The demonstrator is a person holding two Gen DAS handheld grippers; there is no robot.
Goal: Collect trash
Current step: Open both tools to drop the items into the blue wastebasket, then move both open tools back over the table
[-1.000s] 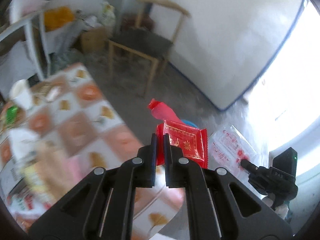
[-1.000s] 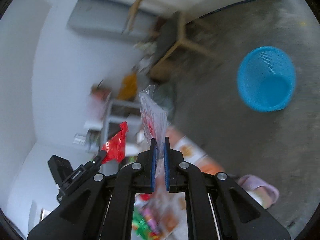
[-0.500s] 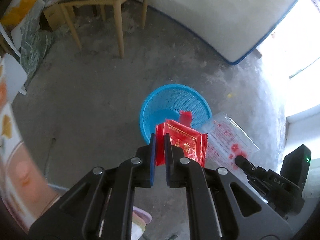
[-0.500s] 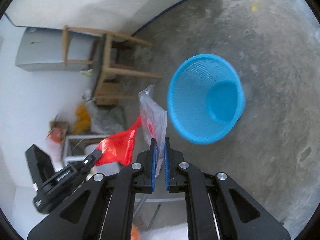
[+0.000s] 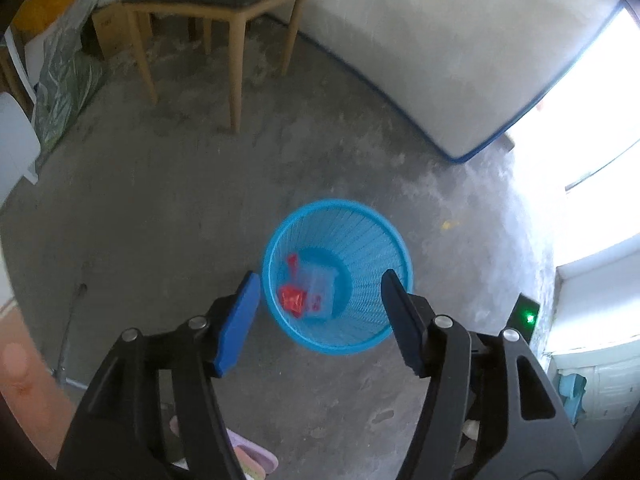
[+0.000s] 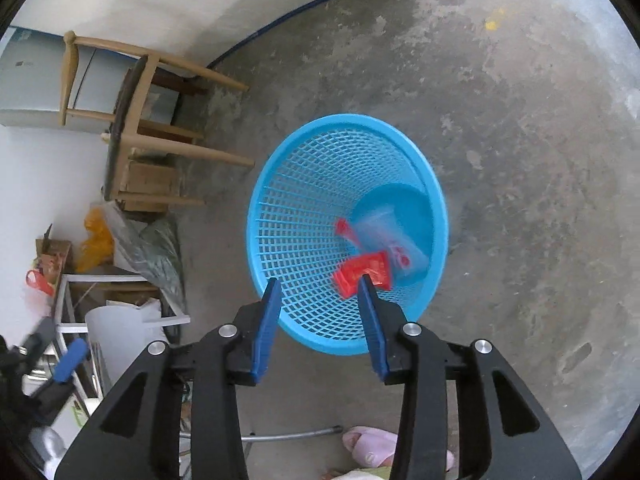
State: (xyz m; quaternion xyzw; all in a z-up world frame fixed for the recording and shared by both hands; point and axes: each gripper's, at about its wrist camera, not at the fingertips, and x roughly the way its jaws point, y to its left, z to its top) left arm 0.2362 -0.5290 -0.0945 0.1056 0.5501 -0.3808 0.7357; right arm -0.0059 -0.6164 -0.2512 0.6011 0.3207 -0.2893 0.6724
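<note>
A blue mesh waste basket (image 5: pixel 384 240) stands on the concrete floor; it also shows in the right wrist view (image 6: pixel 296 200). Inside it lie a red snack wrapper (image 5: pixel 291 298) (image 6: pixel 366 270) and a clear plastic bag with red print (image 5: pixel 318 288) (image 6: pixel 390 236). My left gripper (image 5: pixel 320 280) is open and empty above the basket. My right gripper (image 6: pixel 318 284) is open and empty above the basket's near rim.
A wooden chair (image 5: pixel 224 12) (image 6: pixel 136 128) stands by the white wall. Cardboard boxes and plastic bags (image 6: pixel 132 236) lie by the chair. A white metal rack (image 6: pixel 104 308) is at the left. Pink slippers (image 6: pixel 372 446) lie on the floor below the grippers.
Both grippers have opened over the basket. The red wrapper left my left gripper and the clear bag left my right gripper; both now lie in the basket.
</note>
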